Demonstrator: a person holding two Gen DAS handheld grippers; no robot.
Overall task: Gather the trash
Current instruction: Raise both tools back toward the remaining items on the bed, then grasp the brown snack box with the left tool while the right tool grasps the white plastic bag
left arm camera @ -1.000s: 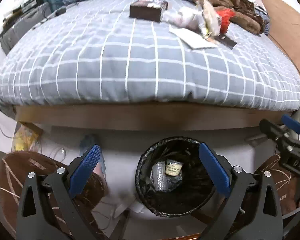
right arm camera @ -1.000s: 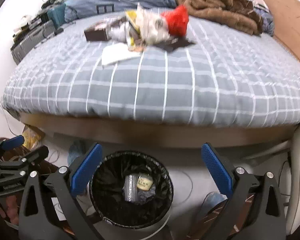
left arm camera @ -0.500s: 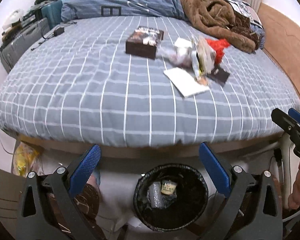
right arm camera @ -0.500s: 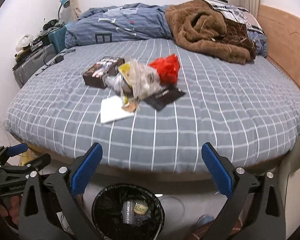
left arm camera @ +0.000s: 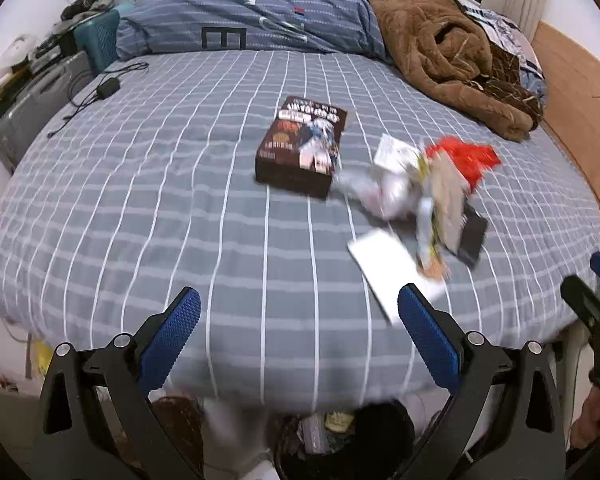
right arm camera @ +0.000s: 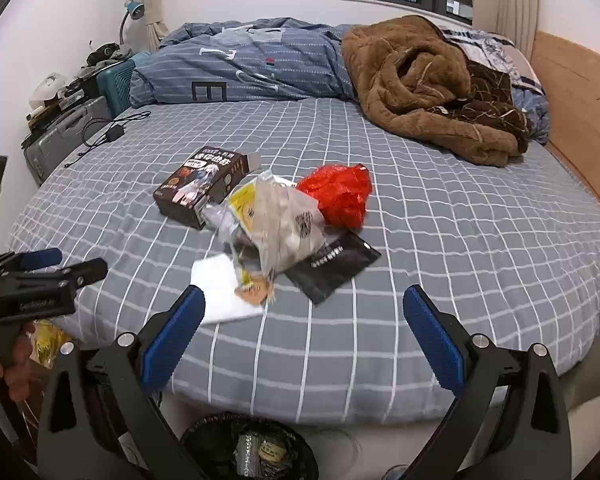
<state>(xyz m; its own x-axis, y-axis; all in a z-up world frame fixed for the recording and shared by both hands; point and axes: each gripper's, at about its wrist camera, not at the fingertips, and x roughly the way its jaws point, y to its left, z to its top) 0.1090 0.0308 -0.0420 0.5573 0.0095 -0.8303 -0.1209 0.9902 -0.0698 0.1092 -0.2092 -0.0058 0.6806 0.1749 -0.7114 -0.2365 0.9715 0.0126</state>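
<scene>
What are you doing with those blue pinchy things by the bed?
A person is tidying up trash with a pincher tool in each hand. The left gripper and the right gripper are both open and empty, pointed at the bed. A little heap waits there: a dark box, a clear plastic bag, a red bag, a white paper and a black pouch. The trash bin sits on the floor below, with a few things inside.

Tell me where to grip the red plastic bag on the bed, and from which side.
Pinch the red plastic bag at its crumpled upper peak, coming from above on its right: that side faces bare bedspread, while the clear wrapper crowds its left.
</scene>
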